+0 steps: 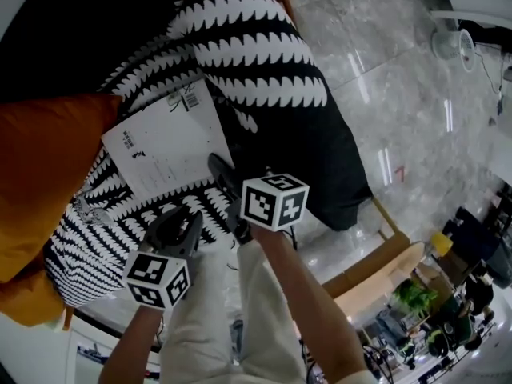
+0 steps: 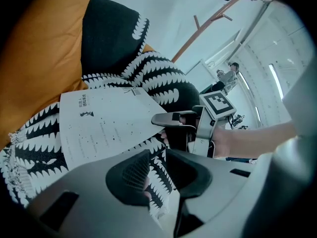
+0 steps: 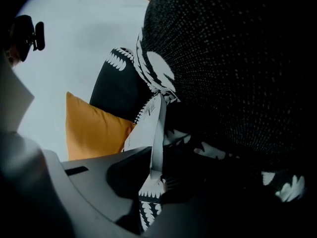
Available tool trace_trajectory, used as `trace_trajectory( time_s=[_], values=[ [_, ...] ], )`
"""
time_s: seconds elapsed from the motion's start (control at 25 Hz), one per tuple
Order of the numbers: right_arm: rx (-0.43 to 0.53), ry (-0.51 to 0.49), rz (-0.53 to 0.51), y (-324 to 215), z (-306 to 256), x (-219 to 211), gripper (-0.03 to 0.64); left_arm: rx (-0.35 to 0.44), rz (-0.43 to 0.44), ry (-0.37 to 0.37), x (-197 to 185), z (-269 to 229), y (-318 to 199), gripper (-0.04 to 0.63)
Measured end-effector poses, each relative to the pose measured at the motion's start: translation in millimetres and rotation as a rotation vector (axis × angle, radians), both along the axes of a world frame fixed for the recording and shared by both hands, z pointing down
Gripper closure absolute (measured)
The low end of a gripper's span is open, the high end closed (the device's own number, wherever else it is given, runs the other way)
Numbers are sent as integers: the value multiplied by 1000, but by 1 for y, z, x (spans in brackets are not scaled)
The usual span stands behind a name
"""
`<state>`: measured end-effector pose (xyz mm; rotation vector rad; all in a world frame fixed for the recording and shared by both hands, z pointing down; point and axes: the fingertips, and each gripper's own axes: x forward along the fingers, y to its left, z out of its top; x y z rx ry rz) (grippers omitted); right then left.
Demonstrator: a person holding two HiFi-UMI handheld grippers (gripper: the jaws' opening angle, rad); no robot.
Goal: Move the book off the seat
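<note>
Lowest in the head view, my left gripper (image 1: pixel 186 218) hangs over the zigzag-patterned seat (image 1: pixel 256 62), its jaws apart with nothing in them. Just above it, my right gripper (image 1: pixel 218 166) has its jaws clamped on the lower right edge of the white book (image 1: pixel 164 146). The book lies left of centre on the seat, beside the orange cushion (image 1: pixel 44 166). Marble floor (image 1: pixel 400 94) fills the upper right.

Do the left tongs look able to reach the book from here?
Probably yes. The left tongs stand open just short of the book, with only cloth between; the right tongs grip its edge off to one side.
</note>
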<state>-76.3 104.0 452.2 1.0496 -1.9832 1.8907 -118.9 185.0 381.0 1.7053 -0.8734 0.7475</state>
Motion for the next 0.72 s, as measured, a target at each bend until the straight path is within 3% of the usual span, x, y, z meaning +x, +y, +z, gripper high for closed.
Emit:
trace_trajectory(
  time_s=[0.24, 0.72],
  values=[
    [2, -21, 47, 3, -7, 0, 568, 14, 16, -8, 0, 2, 1, 491],
    [100, -52, 49, 0, -53, 6, 568, 56, 99, -25, 20, -11, -3, 491]
  ],
)
